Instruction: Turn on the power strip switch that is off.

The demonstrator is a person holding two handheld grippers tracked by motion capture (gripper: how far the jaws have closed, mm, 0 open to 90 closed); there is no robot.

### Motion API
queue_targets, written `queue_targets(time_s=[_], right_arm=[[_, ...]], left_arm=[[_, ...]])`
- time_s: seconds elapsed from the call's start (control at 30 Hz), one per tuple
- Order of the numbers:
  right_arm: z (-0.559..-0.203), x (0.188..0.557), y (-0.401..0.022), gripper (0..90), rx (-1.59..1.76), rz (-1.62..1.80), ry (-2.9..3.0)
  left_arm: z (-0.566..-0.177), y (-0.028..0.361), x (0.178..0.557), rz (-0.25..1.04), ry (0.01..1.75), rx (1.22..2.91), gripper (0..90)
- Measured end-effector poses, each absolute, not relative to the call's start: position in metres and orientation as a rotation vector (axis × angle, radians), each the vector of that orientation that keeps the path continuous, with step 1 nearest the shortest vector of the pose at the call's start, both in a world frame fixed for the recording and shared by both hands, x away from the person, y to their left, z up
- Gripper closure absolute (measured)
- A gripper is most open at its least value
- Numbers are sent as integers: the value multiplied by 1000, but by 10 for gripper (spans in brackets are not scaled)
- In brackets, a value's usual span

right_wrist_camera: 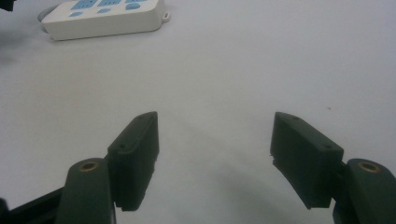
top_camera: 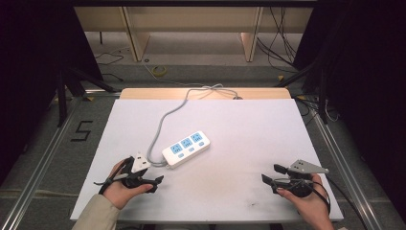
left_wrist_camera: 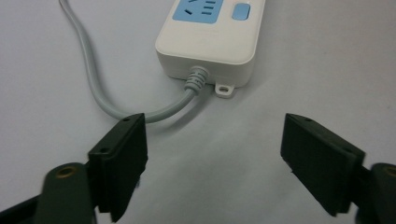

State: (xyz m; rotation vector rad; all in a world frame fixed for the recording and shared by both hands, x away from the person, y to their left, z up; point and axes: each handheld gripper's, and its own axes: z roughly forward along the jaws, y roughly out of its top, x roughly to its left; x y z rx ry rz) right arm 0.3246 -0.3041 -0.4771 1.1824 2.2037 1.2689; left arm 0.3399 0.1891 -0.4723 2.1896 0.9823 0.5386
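A white power strip (top_camera: 186,148) with three blue sockets lies left of the middle of the white table (top_camera: 249,139). Its grey cable (top_camera: 163,120) loops from its near-left end toward the table's back edge. My left gripper (top_camera: 157,183) is open just in front of the strip's cable end, nothing between its jaws. In the left gripper view the gripper (left_wrist_camera: 215,123) faces the strip's end (left_wrist_camera: 210,46), with the cable (left_wrist_camera: 93,88) beside the left jaw. My right gripper (top_camera: 269,173) stands open at the front right. In the right gripper view the gripper (right_wrist_camera: 215,119) is over bare table, the strip (right_wrist_camera: 102,18) far off.
A wooden board (top_camera: 206,93) edges the back of the table. Metal rails (top_camera: 45,153) run along both sides, and a "5" (top_camera: 81,130) is marked on the floor at the left. Cables (top_camera: 282,43) and dark drapes stand beyond.
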Motion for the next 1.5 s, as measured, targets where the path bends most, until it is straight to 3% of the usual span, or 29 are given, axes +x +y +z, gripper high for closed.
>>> queue_targets(time_s=[0.13,0.3,0.37,0.6,1.5], right_arm=[[-477,324,-303,334,1180,1267,2206],[-477,324,-303,334,1175,1268,2206],[-477,324,-303,334,1175,1266,2208],[-476,323,-303,334,1170,1262,2211],[-476,323,-300,335,1168,1263,2217]], left_arm=[[-468,190,340,574,1008,2187,468],[-463,190,341,611,1007,2212,825],[-461,190,341,598,1015,2207,894],[-457,188,340,539,1053,2204,896],[-442,158,365,508,1072,2291,898]])
